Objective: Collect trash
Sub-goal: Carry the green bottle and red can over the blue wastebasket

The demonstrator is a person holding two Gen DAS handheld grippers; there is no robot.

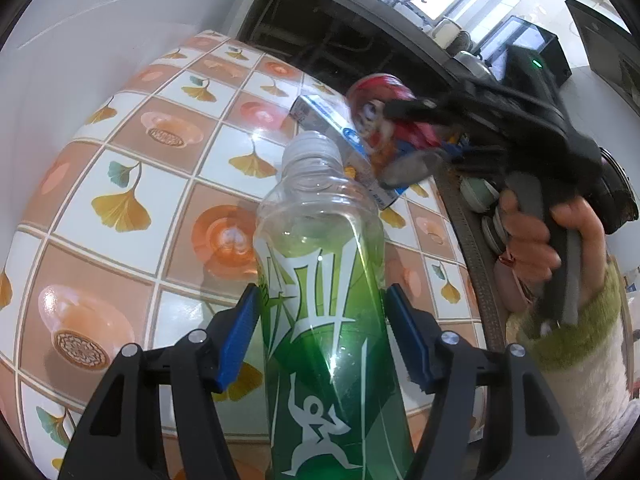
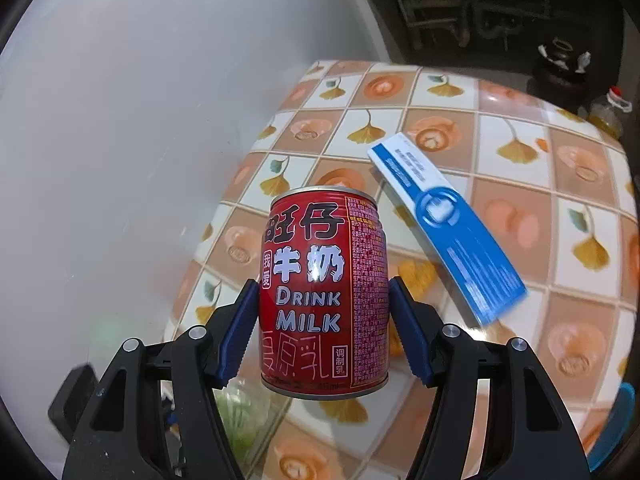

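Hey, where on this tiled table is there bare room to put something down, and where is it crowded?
Bare tablecloth lies between the white wall and the green bottle held in the left gripper. It is crowded around the blue and white box, where the right gripper holds the red milk can.

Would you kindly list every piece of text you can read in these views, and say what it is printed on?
"旺仔", "我爱", "牛奶": red can.
"DRINK MILK": same can.
"调制乳": same can, lower right.
The can's side panel of fine print: too small.
Blue and white box: blurred.
Green bottle: white stylised marks, not legible.
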